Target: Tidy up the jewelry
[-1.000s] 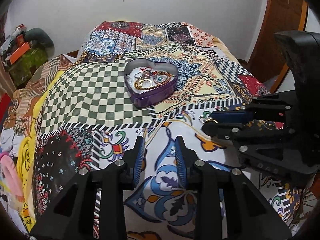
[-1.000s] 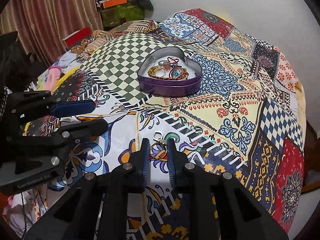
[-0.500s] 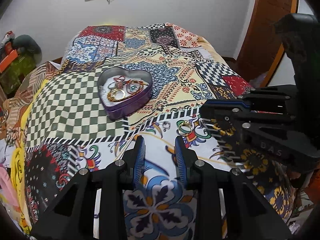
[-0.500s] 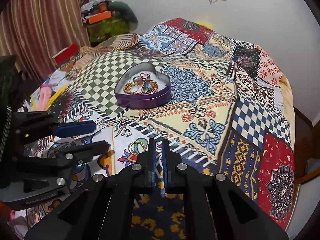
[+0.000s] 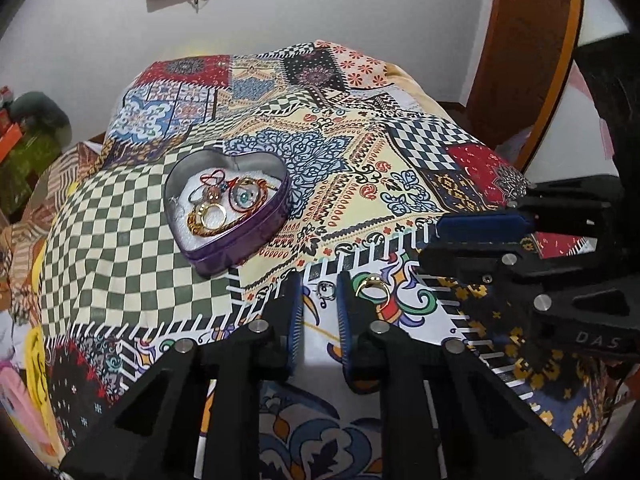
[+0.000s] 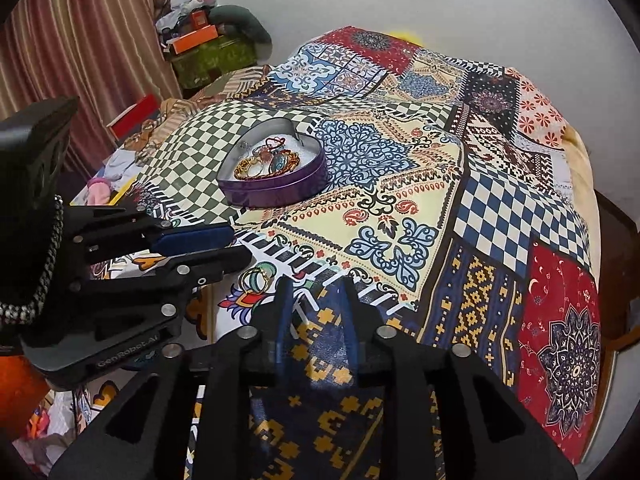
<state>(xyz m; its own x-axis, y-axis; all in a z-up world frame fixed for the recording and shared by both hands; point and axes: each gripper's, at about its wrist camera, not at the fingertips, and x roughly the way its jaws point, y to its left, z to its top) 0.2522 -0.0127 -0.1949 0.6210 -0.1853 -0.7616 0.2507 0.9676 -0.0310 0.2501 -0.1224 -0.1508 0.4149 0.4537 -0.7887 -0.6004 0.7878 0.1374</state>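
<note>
A purple heart-shaped tin [image 5: 240,236] [image 6: 276,188] with several rings and bracelets sits on the patchwork bedspread. A small silver ring [image 5: 326,291] lies between the tips of my left gripper [image 5: 319,292], which is open just above the cloth. A gold ring [image 5: 372,286] [image 6: 256,278] lies just right of the left gripper's right finger. My right gripper [image 6: 314,300] is open and empty, to the right of the gold ring. It also shows in the left wrist view [image 5: 480,236].
The bedspread [image 6: 420,200] covers the whole bed. Boxes and bags [image 6: 208,48] are piled by the curtain at the far left. A wooden door [image 5: 528,60] stands at the right.
My left gripper has moved forward so the silver ring now lies between its fingers. My right gripper has drawn back to the right of the gold ring and opened from nearly shut.
</note>
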